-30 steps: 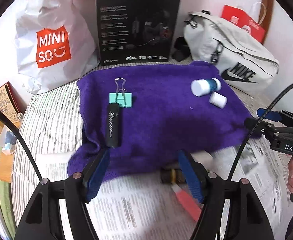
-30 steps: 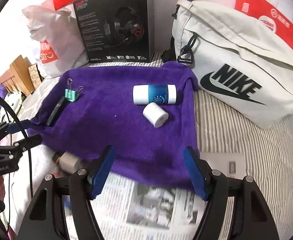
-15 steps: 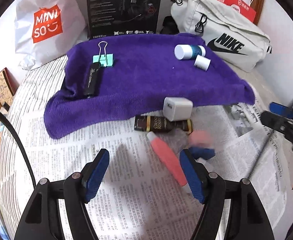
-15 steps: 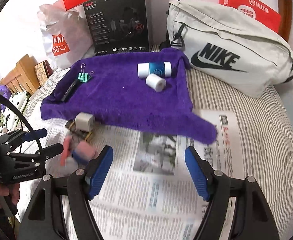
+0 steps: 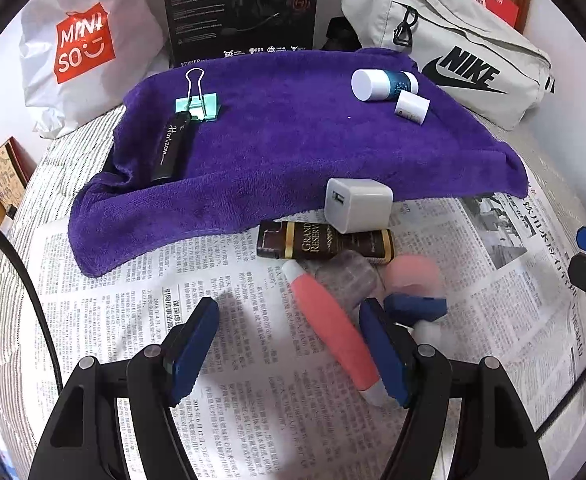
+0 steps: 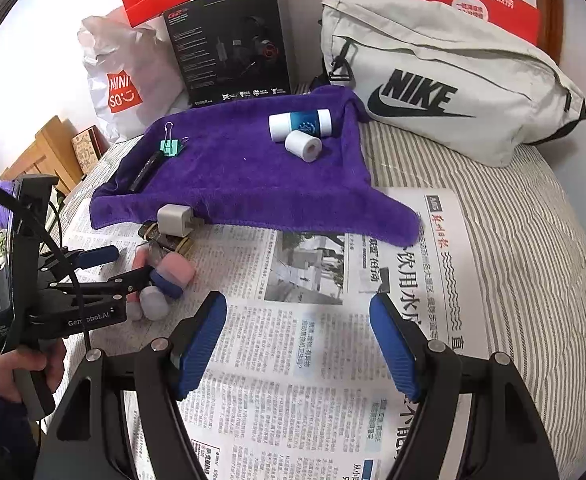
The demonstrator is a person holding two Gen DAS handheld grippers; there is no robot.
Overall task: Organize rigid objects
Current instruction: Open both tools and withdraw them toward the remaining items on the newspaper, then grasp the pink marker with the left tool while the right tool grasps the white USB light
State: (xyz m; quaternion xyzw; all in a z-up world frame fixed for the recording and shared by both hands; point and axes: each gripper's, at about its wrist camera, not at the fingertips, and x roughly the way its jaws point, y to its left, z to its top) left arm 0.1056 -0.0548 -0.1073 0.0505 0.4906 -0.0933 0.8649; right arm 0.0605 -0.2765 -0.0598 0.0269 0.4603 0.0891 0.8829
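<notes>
A purple towel (image 5: 293, 148) (image 6: 249, 176) carries a green binder clip (image 5: 197, 106), a black pen-like stick (image 5: 171, 148), a blue-and-white bottle (image 5: 381, 84) and a small white cap (image 5: 411, 107). On the newspaper in front lie a white charger cube (image 5: 359, 205) (image 6: 175, 220), a brown chocolate bar (image 5: 325, 240), a pink tube (image 5: 333, 328), a clear cap (image 5: 347, 280) and a pink round thing (image 5: 413, 276) (image 6: 177, 270). My left gripper (image 5: 289, 352) (image 6: 127, 266) is open, its right finger beside the pink tube. My right gripper (image 6: 297, 348) is open and empty above the newspaper.
A black headset box (image 5: 239, 8), a white Miniso bag (image 5: 89, 44), a grey Nike bag (image 6: 445, 80) and red boxes (image 6: 481, 0) line the back wall. Newspaper (image 6: 333, 360) covers the striped bedding (image 6: 533, 260). The bed's left edge drops to wooden furniture (image 6: 45, 152).
Both grippers have drawn back from the towel toward me and lowered. The pile of small things on the newspaper has come into view, and my left gripper now stands over it.
</notes>
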